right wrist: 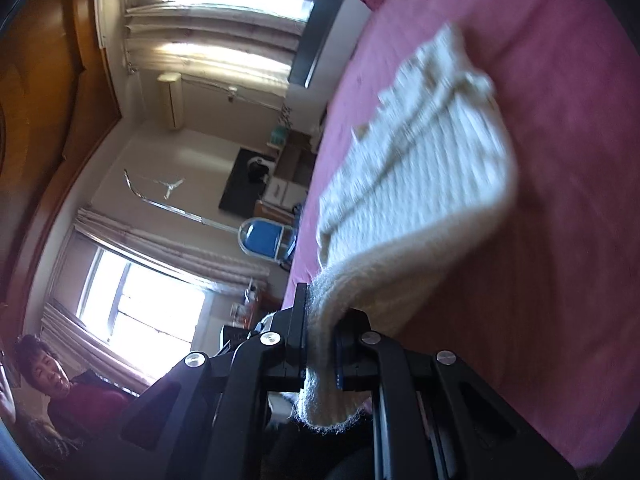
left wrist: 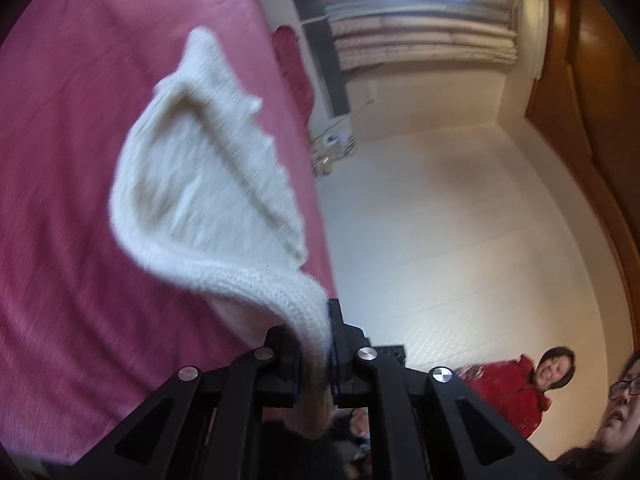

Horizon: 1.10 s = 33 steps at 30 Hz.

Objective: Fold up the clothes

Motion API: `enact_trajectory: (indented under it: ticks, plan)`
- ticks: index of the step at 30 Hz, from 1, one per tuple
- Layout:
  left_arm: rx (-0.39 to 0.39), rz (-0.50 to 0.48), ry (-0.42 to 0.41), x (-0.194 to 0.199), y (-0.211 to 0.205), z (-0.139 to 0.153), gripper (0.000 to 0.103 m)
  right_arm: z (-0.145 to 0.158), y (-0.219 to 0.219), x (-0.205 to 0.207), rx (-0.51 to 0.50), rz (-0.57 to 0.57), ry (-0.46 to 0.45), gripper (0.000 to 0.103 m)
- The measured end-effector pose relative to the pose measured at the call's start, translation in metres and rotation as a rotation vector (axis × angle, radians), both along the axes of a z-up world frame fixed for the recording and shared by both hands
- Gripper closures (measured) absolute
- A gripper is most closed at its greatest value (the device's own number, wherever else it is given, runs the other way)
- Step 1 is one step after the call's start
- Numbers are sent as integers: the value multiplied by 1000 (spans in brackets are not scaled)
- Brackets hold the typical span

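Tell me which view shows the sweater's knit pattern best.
The left wrist view: the white sweater lies less blurred there, with a raised seam and scalloped edge visible over the pink bed. The right wrist view shows the sweater too, ribbed but smeared by motion.

pink bedspread (left wrist: 80, 160) | curtains (left wrist: 424, 36) | blue chair (right wrist: 266, 238) | wooden wardrobe (left wrist: 592, 92)

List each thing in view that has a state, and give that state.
Left hand-held gripper: shut on the sweater's edge.
Right hand-held gripper: shut on the sweater's edge.
Sweater: white knit, its gripped edge raised, the rest trailing to the bed.
Bed: covered by a pink sheet, with the sweater on it.
Curtains: partly drawn, light coming through.
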<state>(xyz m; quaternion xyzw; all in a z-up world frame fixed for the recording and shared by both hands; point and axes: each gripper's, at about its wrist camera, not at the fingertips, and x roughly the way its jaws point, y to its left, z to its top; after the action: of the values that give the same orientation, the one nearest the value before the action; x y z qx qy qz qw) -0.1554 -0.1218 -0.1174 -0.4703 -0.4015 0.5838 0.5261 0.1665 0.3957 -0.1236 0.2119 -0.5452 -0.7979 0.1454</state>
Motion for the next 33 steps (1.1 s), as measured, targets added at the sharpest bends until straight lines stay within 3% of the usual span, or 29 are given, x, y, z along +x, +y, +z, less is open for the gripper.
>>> enact_trajectory:
  ticks: [6, 12, 17, 21, 24, 25, 26, 27, 28, 30, 32, 33]
  plan:
    - [67, 86, 41, -56, 14, 38, 94, 38, 35, -52, 44, -25, 49, 93]
    - [53, 162, 18, -137, 48, 46, 94, 52, 81, -128, 48, -88, 30, 93]
    - [-12, 179, 14, -208, 89, 40, 95, 38, 115, -193, 44, -135, -21, 93]
    - [-110, 207, -9, -258, 121, 18, 95, 21, 139, -244, 47, -173, -95, 93]
    - [-216, 202, -96, -291, 140, -15, 95, -9, 153, -271, 11, -202, -188, 89]
    - [-228, 176, -150, -298, 146, -29, 93, -22, 155, -275, -20, -207, -242, 86]
    - [-249, 162, -189, -303, 151, -40, 87, -35, 157, -279, -51, -211, -296, 71]
    - [-267, 156, -203, -304, 152, -45, 86, -48, 159, -283, -81, -214, -347, 66]
    - [-270, 150, -206, -305, 152, -49, 86, -50, 157, -280, -91, -215, -319, 63]
    - [-237, 156, -200, -304, 148, -49, 82, -47, 156, -272, -95, -223, -264, 47]
    - [-169, 191, -203, -305, 136, -47, 66, -37, 156, -263, -90, -240, -202, 17]
    - [-127, 236, -194, -305, 125, -44, 59, -29, 157, -256, -63, -261, -189, 12]
